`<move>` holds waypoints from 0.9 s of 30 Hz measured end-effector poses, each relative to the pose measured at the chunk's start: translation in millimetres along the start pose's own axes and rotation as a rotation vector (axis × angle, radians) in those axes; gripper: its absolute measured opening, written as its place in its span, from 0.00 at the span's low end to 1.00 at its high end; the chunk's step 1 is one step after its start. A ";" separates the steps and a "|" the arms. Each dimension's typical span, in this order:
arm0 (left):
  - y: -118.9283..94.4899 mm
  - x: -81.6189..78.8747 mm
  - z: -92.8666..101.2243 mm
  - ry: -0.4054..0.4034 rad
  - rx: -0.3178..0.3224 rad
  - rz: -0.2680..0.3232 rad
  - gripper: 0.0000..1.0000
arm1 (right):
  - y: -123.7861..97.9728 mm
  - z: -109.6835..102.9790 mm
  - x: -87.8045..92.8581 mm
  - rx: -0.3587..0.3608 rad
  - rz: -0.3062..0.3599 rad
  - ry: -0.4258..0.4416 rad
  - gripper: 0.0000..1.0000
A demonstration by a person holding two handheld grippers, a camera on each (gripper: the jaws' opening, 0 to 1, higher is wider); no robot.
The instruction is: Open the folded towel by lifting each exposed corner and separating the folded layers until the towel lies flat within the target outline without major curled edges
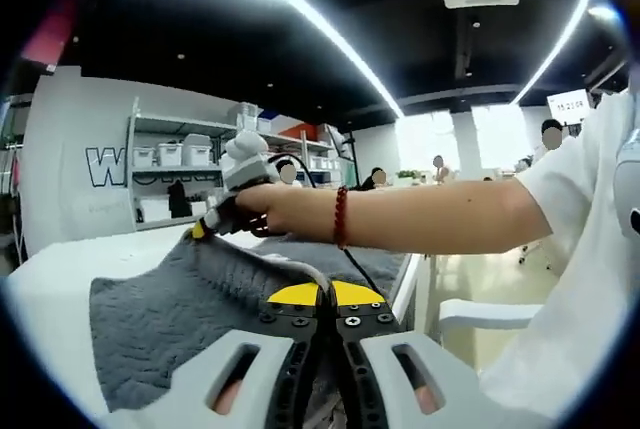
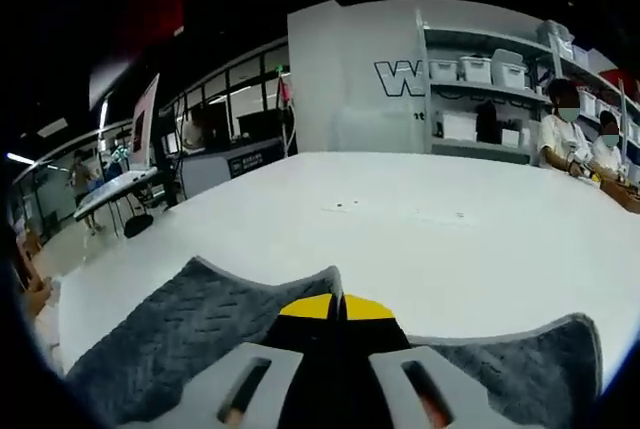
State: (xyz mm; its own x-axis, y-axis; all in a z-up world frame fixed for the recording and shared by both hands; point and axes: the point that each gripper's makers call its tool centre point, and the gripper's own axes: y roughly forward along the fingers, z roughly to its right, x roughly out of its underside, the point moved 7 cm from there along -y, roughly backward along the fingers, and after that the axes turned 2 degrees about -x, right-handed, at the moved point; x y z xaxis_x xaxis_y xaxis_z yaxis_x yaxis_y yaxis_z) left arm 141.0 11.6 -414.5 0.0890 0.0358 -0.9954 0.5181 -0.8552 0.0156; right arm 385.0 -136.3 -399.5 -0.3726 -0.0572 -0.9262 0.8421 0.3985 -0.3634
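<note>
A grey quilted towel (image 1: 180,319) lies on the white table (image 1: 60,269). My left gripper (image 1: 326,294), its tips yellow, is shut on the towel's near edge, which rises in a fold to the jaws. Across the towel, a hand with a red bead bracelet holds my right gripper (image 1: 200,231) at the far corner. In the right gripper view, the right gripper (image 2: 337,306) is shut on an edge of the towel (image 2: 190,334). The cloth spreads to both sides of the jaws, with raised points at left and right. Bare table (image 2: 400,219) stretches beyond.
A shelf with white boxes (image 1: 180,154) stands behind the table, also seen as the shelf (image 2: 490,74) at top right. A white chair (image 1: 480,314) is beside the table. Seated people (image 2: 565,134) are at the far right, and a desk (image 2: 115,189) is at left.
</note>
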 end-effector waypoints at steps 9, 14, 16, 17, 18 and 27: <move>-12.5 -11.5 -5.7 0.019 -0.002 0.030 0.00 | 2.1 -12.6 -17.4 -0.026 0.021 0.002 0.00; -16.4 -14.7 -6.4 0.033 -0.010 0.029 0.00 | 2.6 -15.7 -20.0 -0.035 0.026 0.003 0.00; -18.2 -16.5 -7.7 0.034 -0.012 0.035 0.00 | 2.7 -17.2 -21.7 -0.042 0.030 0.014 0.00; -20.4 -18.1 -9.5 0.028 -0.009 0.042 0.00 | 2.0 -19.9 -24.6 -0.048 0.036 0.016 0.00; -21.6 -18.9 -10.5 0.026 -0.009 0.046 0.00 | 1.6 -21.2 -26.0 -0.049 0.039 0.011 0.00; -31.8 -24.8 -17.6 0.042 -0.032 0.061 0.00 | 2.2 -24.7 -38.3 -0.064 0.058 -0.002 0.00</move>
State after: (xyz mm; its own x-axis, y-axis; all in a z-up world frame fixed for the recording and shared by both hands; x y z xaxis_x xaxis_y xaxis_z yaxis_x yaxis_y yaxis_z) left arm 137.3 47.0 -388.6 0.1565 0.0066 -0.9876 0.5377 -0.8394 0.0796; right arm 391.5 -110.6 -362.4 -0.3232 -0.0346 -0.9457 0.8354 0.4591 -0.3023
